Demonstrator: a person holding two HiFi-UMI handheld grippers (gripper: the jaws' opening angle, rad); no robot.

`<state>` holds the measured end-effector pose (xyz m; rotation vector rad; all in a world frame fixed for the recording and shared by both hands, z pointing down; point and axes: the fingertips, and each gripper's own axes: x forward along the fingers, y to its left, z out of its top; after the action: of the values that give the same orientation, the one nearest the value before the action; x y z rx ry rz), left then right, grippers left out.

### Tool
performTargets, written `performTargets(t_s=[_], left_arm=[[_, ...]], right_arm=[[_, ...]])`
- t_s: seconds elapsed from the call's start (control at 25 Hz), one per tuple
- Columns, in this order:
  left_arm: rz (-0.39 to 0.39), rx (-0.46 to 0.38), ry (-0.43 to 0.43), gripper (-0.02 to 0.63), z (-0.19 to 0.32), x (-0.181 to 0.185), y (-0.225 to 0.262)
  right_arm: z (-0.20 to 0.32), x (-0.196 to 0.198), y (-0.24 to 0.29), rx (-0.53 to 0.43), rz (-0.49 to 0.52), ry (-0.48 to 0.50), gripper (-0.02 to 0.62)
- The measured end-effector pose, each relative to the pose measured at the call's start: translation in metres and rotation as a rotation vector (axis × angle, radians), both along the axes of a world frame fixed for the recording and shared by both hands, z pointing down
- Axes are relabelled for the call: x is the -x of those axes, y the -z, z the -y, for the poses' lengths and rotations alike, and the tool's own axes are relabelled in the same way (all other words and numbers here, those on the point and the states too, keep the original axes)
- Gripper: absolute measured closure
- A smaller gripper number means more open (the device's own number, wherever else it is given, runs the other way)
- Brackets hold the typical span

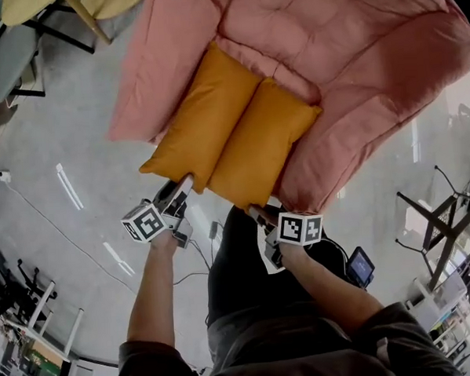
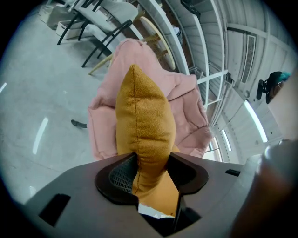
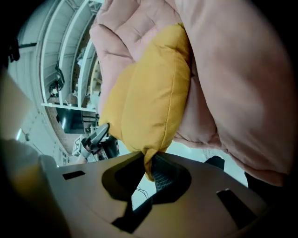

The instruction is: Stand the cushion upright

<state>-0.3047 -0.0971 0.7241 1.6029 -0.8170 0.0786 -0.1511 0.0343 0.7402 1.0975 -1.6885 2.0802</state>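
Observation:
A mustard-yellow cushion (image 1: 232, 128) with a seam down its middle lies flat on the seat of a pink padded lounger (image 1: 355, 75). My left gripper (image 1: 185, 184) is at the cushion's near left corner. In the left gripper view the cushion (image 2: 144, 121) narrows where the left gripper (image 2: 148, 167) pinches its edge. My right gripper (image 1: 258, 214) is at the near right corner. The right gripper view shows that corner of the cushion (image 3: 149, 102) clamped in the right gripper (image 3: 149, 168), with the lounger (image 3: 233, 83) beside it.
The lounger stands on a grey concrete floor (image 1: 77, 168). Chairs (image 1: 23, 45) stand at the far left. A small black device with a screen (image 1: 359, 265) and cables (image 1: 199, 256) lie near the person's legs. A black folding stand (image 1: 441, 220) is at the right.

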Motion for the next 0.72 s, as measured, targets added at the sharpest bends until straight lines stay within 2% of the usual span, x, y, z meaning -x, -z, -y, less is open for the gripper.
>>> performTargets(t_s=[0.24,0.32,0.4,0.48,0.56,0.64,0.72], left_arm=[[-0.050,-0.086,-0.007,0.453,0.048,-0.025,0.101],[-0.026,-0.087,-0.020,0.466,0.061,-0.029,0.126],[0.026,-0.041,-0.015,0.479,0.067,-0.020,0.150],[0.023,0.043,0.046,0.488,0.071,-0.012,0.174],[-0.043,0.103,0.138,0.488,0.083,-0.015,0.198],[-0.039,0.098,0.184,0.491,0.103,-0.021,0.211],[-0.024,0.066,0.207,0.497,0.132,-0.042,0.215]], right_arm=[[0.063,-0.034,0.120,-0.177,0.167,-0.141,0.568],[0.083,-0.039,0.151,-0.221,0.265,-0.187,0.569],[0.099,-0.031,0.187,-0.235,0.404,-0.246,0.569],[0.112,-0.026,0.214,-0.253,0.521,-0.284,0.571],[0.127,-0.031,0.226,-0.274,0.599,-0.332,0.571],[0.146,-0.054,0.222,-0.285,0.631,-0.407,0.571],[0.170,-0.094,0.211,-0.287,0.632,-0.509,0.572]])
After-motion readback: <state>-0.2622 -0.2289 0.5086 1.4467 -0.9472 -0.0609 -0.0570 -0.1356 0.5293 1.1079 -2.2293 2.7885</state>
